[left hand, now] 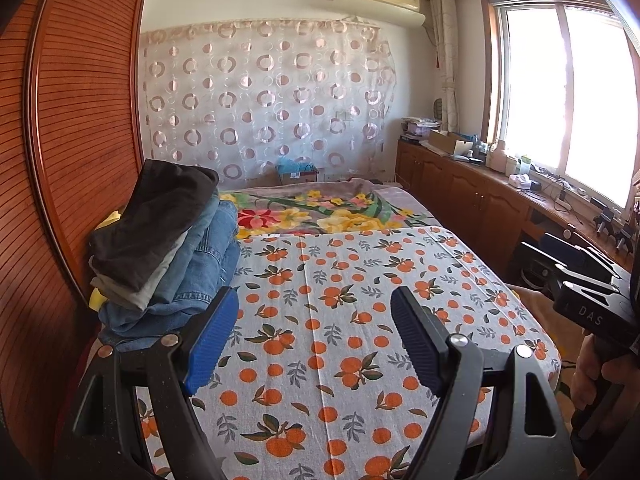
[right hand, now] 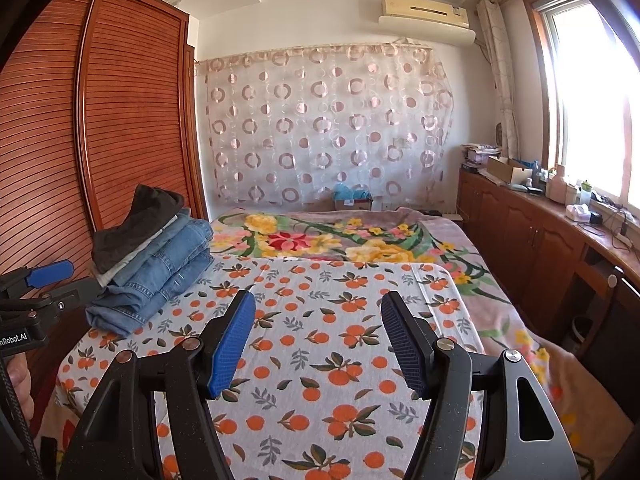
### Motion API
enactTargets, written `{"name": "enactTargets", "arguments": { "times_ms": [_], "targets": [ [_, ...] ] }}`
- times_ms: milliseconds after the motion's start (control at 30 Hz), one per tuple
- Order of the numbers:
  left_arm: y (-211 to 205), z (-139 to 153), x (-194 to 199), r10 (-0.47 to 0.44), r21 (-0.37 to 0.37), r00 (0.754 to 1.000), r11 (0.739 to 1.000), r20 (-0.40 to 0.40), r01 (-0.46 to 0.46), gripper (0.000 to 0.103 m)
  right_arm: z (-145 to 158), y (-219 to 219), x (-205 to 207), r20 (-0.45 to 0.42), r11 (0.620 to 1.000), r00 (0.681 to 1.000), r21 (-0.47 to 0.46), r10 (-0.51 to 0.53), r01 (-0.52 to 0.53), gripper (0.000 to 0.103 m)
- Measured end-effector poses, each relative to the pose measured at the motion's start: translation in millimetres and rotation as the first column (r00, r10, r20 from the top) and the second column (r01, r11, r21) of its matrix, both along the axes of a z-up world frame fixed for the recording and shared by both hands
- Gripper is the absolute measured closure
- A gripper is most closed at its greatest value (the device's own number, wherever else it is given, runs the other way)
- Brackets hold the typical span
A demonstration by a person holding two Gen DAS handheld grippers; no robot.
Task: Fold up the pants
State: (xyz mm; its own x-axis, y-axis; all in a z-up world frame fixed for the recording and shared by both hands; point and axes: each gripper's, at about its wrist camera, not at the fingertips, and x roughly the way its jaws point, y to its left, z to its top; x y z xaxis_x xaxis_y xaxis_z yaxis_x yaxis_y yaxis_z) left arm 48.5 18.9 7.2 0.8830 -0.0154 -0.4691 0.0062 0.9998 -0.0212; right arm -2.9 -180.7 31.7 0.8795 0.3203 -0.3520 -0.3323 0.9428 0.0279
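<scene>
Sunlit bedroom: a bed (right hand: 340, 360) under an orange-print sheet fills both views, with a flowered blanket (right hand: 360, 240) toward twelve o'clock and a slatted wardrobe (left hand: 80, 120) at nine. Folded pants sit in a stack (left hand: 168, 240) at about ten o'clock from the left gripper (left hand: 312, 344), jeans beneath, a dark pair on top. No unfolded pair shows on the sheet, so the visible folding looks finished; whether more waits out of view I cannot tell. Both the left gripper and the right gripper (right hand: 318, 344) hover with fingers spread and nothing between them.
</scene>
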Motion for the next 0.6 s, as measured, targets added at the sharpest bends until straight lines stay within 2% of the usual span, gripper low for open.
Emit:
{"name": "enactTargets", "arguments": {
  "times_ms": [600],
  "targets": [
    [-1.3, 0.2, -0.5, -0.002, 0.000, 1.000, 1.000, -0.003, 0.002, 0.024, -5.5, 0.3, 1.9, 0.003, 1.000, 1.000, 0.001, 0.008, -0.008, 0.035]
  ]
}}
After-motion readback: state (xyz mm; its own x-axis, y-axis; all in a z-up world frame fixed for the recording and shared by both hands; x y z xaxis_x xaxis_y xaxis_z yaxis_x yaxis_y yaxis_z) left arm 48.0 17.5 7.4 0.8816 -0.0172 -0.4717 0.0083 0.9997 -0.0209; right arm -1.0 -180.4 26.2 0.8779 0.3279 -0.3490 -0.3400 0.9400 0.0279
